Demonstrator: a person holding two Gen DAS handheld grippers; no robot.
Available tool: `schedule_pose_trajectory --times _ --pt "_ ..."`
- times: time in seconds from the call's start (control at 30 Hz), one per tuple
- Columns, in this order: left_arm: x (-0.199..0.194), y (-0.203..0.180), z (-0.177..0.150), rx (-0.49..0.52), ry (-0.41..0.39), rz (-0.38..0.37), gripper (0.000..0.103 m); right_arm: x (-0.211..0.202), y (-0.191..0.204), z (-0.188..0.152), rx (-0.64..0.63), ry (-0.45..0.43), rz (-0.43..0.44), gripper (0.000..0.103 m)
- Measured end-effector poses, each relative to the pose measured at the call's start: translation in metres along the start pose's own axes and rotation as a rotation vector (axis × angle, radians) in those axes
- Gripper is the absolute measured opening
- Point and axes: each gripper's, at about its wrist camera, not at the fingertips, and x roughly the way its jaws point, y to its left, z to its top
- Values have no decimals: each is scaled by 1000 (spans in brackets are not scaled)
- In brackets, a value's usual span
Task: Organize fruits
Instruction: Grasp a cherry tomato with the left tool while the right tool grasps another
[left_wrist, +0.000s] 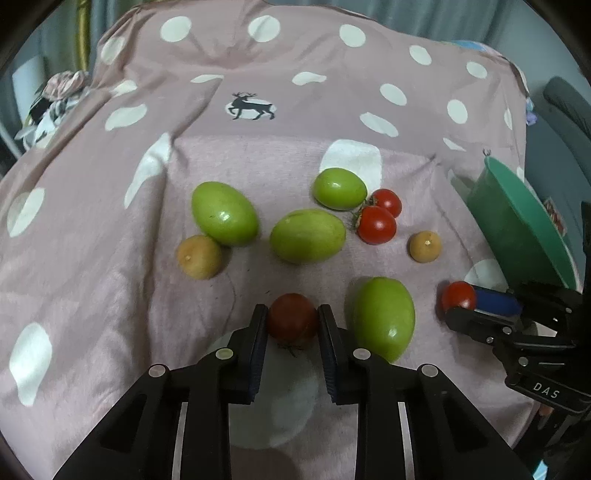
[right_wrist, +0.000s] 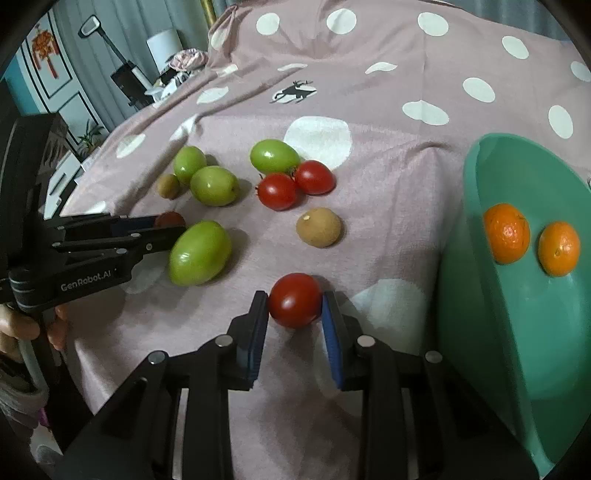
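Observation:
On the pink dotted cloth (left_wrist: 110, 258), my left gripper (left_wrist: 293, 316) is shut on a dark red tomato (left_wrist: 291, 332), its pads pressing both sides. My right gripper (right_wrist: 295, 301) is shut on a bright red tomato (right_wrist: 295, 314) that rests on the cloth, just left of the green bowl (right_wrist: 517, 350). In the left wrist view the right gripper (left_wrist: 456, 306) and its tomato (left_wrist: 458, 293) sit at the right, below the bowl (left_wrist: 517, 229). The left gripper (right_wrist: 168, 227) shows at the left of the right wrist view.
Two oranges (right_wrist: 506, 233) lie in the bowl. Several green fruits (left_wrist: 306, 234), two red tomatoes (left_wrist: 376, 224) and two brown round fruits (left_wrist: 199, 256) are scattered on the cloth. One green fruit (left_wrist: 384, 317) lies right beside the left gripper. A hand (right_wrist: 22, 328) holds the left gripper.

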Motion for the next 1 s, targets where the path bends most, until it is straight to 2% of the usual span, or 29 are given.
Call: schedule_pose_trajectory --times 0.3,0.47,0.73,1.0 --pt "-46 -12 -6 -9 -87 -50 27 -38 4 -7 24 -93 82 30" --pt "-65 -47 2 66 -118 -107 27 -73 -3 -13 49 -176 98 30" --pt "-62 -122 23 218 -131 -194 27 -124 -45 -31 129 -286 24 30" --pt "-40 -183 44 320 -116 -236 27 -141 -91 -49 242 -320 -49 30"
